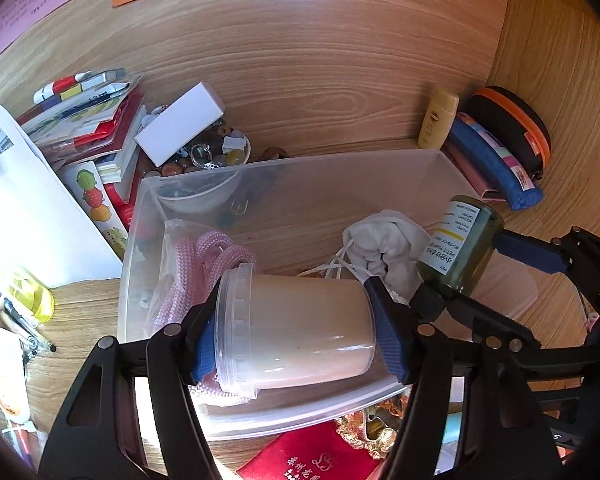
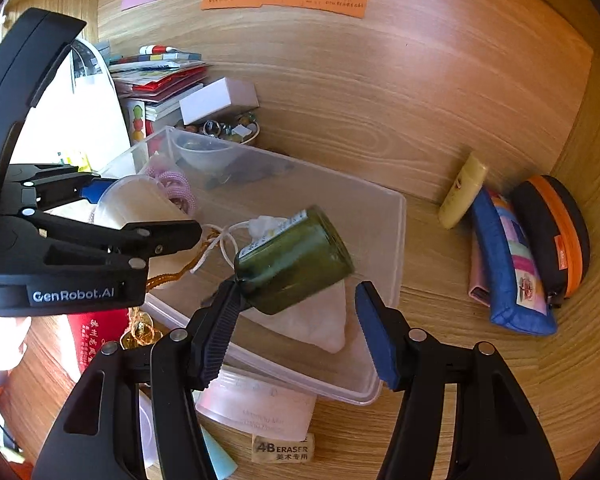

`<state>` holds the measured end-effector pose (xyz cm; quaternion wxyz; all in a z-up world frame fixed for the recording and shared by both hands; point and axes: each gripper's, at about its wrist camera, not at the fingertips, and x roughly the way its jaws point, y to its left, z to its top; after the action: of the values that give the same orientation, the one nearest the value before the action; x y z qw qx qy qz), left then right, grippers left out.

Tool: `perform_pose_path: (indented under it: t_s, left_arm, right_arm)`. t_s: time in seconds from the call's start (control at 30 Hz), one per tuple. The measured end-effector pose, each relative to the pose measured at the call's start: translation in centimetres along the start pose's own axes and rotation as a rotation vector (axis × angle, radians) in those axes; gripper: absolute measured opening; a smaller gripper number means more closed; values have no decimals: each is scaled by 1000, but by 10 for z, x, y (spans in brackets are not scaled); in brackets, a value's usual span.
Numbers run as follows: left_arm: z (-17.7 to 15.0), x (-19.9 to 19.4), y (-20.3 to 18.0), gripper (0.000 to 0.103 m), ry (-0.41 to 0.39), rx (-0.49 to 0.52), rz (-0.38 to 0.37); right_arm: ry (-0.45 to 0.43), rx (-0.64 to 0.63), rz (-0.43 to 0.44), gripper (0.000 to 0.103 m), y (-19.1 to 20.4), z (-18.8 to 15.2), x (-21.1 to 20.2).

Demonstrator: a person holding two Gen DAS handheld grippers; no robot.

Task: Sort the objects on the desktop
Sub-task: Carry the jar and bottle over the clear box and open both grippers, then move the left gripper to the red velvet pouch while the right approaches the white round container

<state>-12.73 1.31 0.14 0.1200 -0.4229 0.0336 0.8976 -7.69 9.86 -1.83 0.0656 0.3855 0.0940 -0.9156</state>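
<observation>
The left gripper (image 1: 292, 332) is clamped end to end on a cream lidded tub (image 1: 300, 328), one pad on the lid and one on the base, and holds it tipped on its side over the near-left part of a clear plastic bin (image 1: 340, 168); the bin sits on the wooden desk (image 1: 320, 80), towards its back edge. The right gripper (image 2: 296, 320) carries a dark green glass jar (image 2: 296, 264) above the bin's near-right corner; in its own view only the left pad meets the jar's cap and the right pad seems to stand clear, though the left wrist view shows the jar spanned between both pads, so I judge it clamped on the jar, and only lightly.

The jar is the greater risk; held by cap and base and tilted, it may pivot or slip and drop onto the white cloth pouch (image 1: 384, 240) or strike the bin's rim. The tub's smooth ends may slide between the pads if tilted further; it would land on the pink cord (image 1: 216, 256). The two grippers are near each other over the bin; lowering both at once may knock them together.
</observation>
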Motion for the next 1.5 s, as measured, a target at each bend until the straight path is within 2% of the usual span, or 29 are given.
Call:
perform_pose_path:
  t_s: [0.17,0.23,0.27,0.5,0.57,0.63,0.87,0.97,1.07,1.33,1.5]
  left_arm:
    - [0,-11,-5,69,-47,21,-11]
    - [0,-18,-7,76,-80,29,0]
    - [-1,-22,-7,78,-93,30,-3]
    - [0,-37,-7,79,-136,21,17]
    - [-1,-42,-5,81,-148,13,27]
    - [-3,-49,-2,83,-164,8,38]
    - [-17,-72,3,90,-199,12,84]
    - [-24,-78,10,96,-188,3,82]
    - [-32,-81,18,96,-159,-4,67]
    - [-63,-78,28,96,-92,-4,128]
    - [-81,-66,33,96,-39,-8,147]
  right_arm:
    - [-2,0,-21,61,2,-1,-1]
    - [-10,5,-33,71,1,-2,-3]
    - [-14,7,-31,72,1,-2,-4]
    - [-43,-1,-64,74,4,-7,-20]
    - [-51,5,-65,75,2,-8,-25]
    - [-60,18,-65,81,-1,-10,-30]
    - [-80,49,-73,82,-9,-21,-47]
    - [-81,63,-75,82,-13,-28,-54]
    - [-76,68,-80,82,-17,-36,-59]
    - [-52,80,-95,82,-24,-58,-67]
    - [-17,108,-63,82,-27,-68,-61]
